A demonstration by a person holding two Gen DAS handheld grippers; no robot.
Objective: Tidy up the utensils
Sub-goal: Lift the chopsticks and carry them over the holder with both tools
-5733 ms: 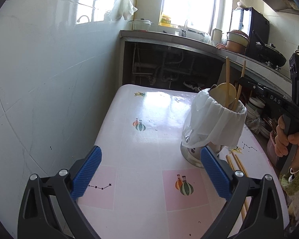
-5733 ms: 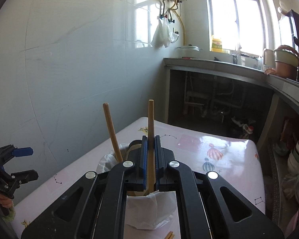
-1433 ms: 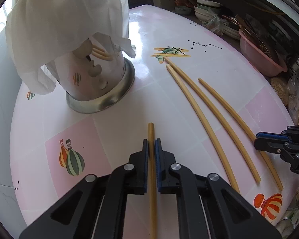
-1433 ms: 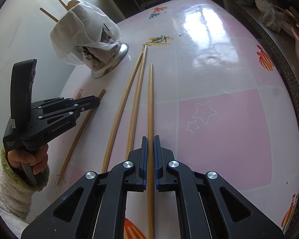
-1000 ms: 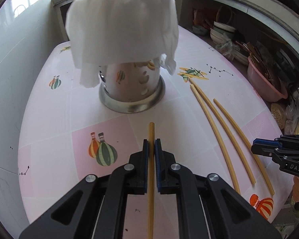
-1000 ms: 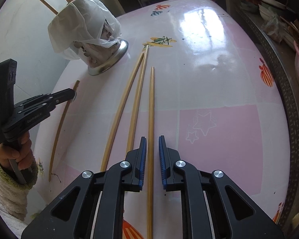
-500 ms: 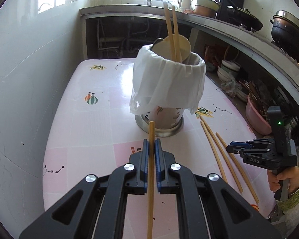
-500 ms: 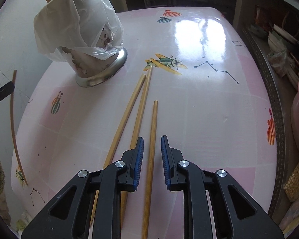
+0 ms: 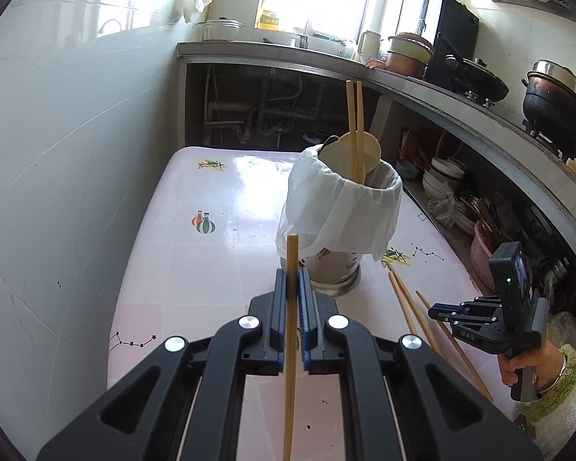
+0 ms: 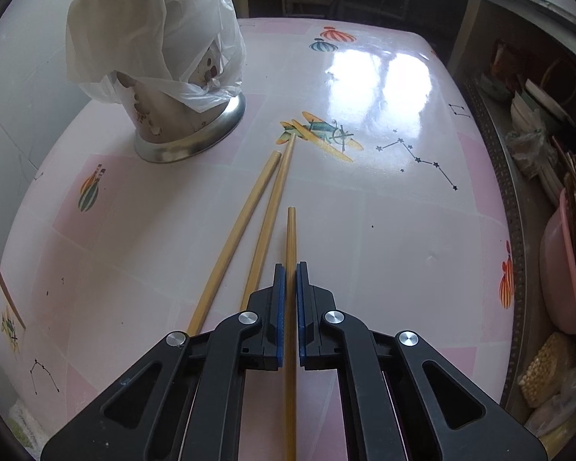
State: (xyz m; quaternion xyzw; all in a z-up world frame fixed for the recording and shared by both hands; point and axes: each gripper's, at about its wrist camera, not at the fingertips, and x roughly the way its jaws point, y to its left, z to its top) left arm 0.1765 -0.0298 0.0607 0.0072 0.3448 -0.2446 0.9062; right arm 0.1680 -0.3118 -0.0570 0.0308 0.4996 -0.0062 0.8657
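Observation:
My left gripper is shut on a wooden chopstick and holds it in the air, pointing at the metal utensil holder lined with a white plastic bag. Two chopsticks and a wooden spoon stand in the holder. My right gripper is low over the pink table; its jaws stand slightly apart around a chopstick lying on the table. Two more chopsticks lie just left of it. The holder stands at the far left in the right wrist view.
A white tiled wall runs along the table's left side. A counter with pots and shelves of dishes lies to the right. A pink basin sits past the table's right edge.
My left gripper has lifted its chopstick and tilted it up toward the holder. My right gripper let go of its chopstick, then slid forward along it with the jaws narrowing around it.

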